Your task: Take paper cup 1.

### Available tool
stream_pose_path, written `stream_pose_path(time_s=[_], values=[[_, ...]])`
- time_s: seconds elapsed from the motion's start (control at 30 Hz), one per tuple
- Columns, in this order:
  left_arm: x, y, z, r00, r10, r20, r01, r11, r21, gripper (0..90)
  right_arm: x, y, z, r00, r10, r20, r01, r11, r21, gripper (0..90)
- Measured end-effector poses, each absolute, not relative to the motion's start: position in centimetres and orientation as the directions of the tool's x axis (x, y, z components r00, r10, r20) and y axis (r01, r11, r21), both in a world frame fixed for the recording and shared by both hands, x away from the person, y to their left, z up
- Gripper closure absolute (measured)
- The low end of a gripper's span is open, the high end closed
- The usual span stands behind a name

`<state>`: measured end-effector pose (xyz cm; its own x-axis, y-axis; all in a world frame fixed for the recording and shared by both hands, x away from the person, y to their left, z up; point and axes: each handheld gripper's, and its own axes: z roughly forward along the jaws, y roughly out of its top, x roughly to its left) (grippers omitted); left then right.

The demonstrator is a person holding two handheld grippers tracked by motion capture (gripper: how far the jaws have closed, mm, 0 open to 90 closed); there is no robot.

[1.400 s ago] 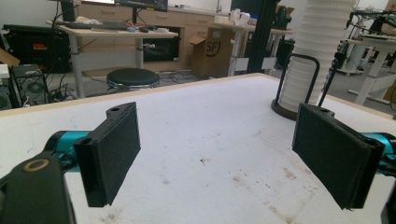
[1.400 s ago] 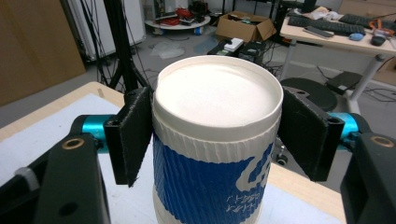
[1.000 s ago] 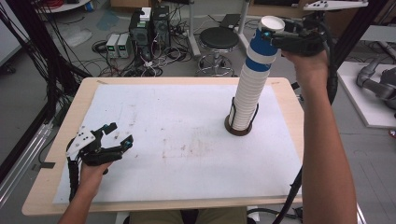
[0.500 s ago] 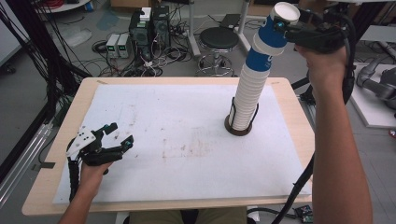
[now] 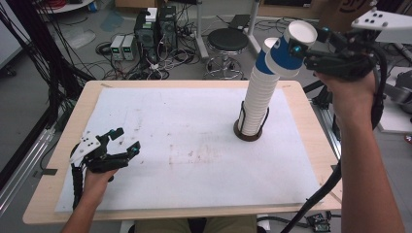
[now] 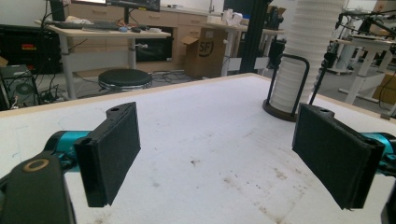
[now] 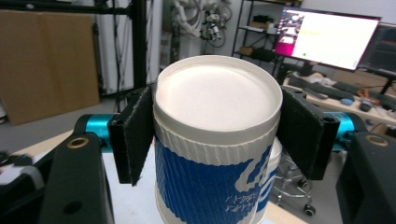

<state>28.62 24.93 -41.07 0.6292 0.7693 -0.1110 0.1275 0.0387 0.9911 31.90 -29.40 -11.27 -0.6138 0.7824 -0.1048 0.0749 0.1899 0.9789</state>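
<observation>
A tall stack of white paper cups [image 5: 256, 102] stands in a dark wire holder [image 5: 248, 134] on the right half of the table; its top cup is blue. My right gripper [image 5: 303, 42] is raised at the stack's top, shut on a blue-and-white cup [image 5: 284, 57] that tilts to the right, just off the stack. In the right gripper view the pads [image 7: 135, 135] press both sides of that cup [image 7: 215, 177], whose white bottom faces the camera. My left gripper [image 5: 127, 139] rests open at the table's near left with nothing between its fingers [image 6: 112, 154]; the stack [image 6: 308, 51] stands ahead of it.
The table is covered by a white sheet [image 5: 194, 145] with faint stains. Behind the table are a round stool [image 5: 228, 40], computer boxes [image 5: 155, 29] and loose cables on the floor. Black frame poles [image 5: 29, 53] stand at the left.
My right gripper has carried the blue-and-white cup to the right and slightly up, tipping it off the top of the stack. The left gripper has stayed in place.
</observation>
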Motion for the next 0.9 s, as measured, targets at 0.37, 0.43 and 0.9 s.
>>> stream_pose_path(time_s=[0.37,0.43,0.9], values=[[28.5,24.3,-40.9,0.658,0.746,-0.104,0.124,0.028,0.992,15.0,29.1,-27.6,-16.6,-0.745,0.662,-0.085,0.101,0.237,0.966,32.0],[28.5,24.2,-40.9,0.664,0.741,-0.101,0.121,0.027,0.992,15.0,28.9,-27.1,-18.0,-0.763,0.642,-0.074,0.111,0.242,0.964,32.0],[28.4,23.0,-40.8,0.744,0.662,-0.090,0.124,-0.006,0.992,14.7,30.7,-24.8,-29.0,-0.830,0.557,0.016,0.196,0.265,0.944,32.0]])
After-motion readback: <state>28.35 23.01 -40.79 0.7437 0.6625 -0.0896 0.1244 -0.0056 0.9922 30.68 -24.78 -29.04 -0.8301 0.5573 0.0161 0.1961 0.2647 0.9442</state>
